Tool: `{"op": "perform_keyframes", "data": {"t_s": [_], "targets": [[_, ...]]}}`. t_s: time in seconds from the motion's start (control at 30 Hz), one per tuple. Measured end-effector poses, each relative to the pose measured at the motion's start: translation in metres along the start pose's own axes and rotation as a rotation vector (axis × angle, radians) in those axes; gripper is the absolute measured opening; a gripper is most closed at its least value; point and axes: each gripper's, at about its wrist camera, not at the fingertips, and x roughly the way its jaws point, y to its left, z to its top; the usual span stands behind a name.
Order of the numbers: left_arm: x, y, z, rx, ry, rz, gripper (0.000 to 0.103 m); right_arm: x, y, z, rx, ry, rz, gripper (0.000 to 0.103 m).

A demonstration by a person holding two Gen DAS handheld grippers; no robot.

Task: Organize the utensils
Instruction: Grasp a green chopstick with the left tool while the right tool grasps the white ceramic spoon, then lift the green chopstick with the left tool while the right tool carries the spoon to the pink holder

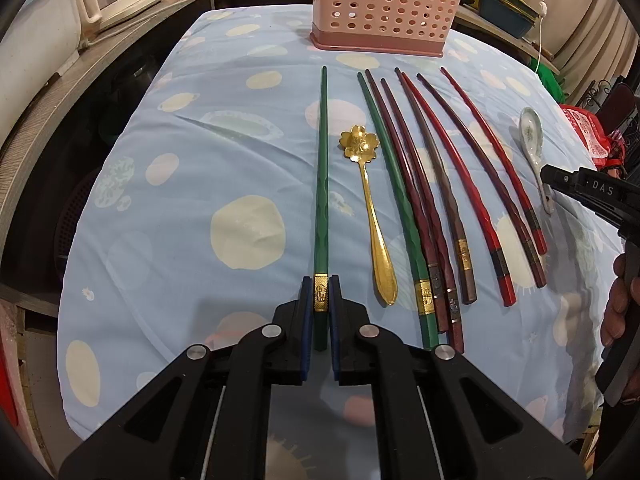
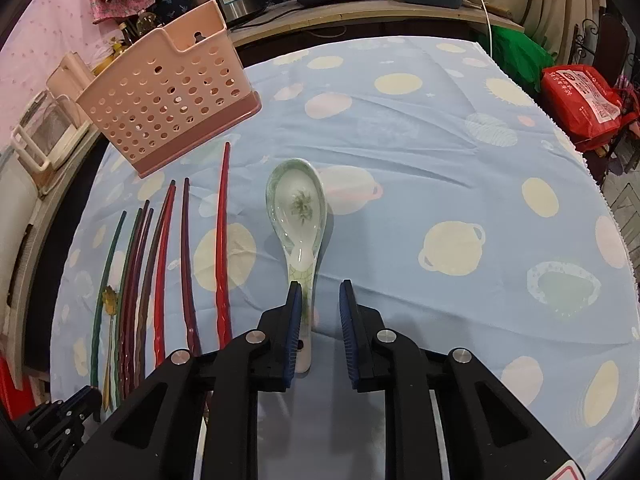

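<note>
The left claw (image 1: 321, 296) is closed on the butt end of a green chopstick (image 1: 321, 184), which lies flat on the bench (image 1: 180, 208). To its right lie a gold spoon (image 1: 370, 208), then a second green chopstick (image 1: 394, 200) and a row of red and brown chopsticks (image 1: 460, 176). A pink holder (image 1: 384, 12) stands beyond their tips. The right claw (image 2: 320, 312) is open astride the handle of a ceramic spoon (image 2: 298, 208), its left pad touching the handle.
</note>
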Motion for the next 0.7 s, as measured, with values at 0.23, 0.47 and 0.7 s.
{"op": "perform_keyframes", "data": {"t_s": [0.23,0.47,0.7], "targets": [[0.0,0.0,-0.001,-0.004,-0.008,0.0,0.007,0.004,0.01,-0.006,-0.031,0.014,0.011,0.018],[0.0,0.002,-0.002,-0.009,-0.016,-0.012,0.007,0.002,0.011,-0.011,-0.043,0.008,0.011,0.009],[-0.007,0.005,-0.005,-0.022,-0.019,-0.06,0.007,-0.014,0.014,-0.023,-0.051,0.004,0.018,0.008]]}}
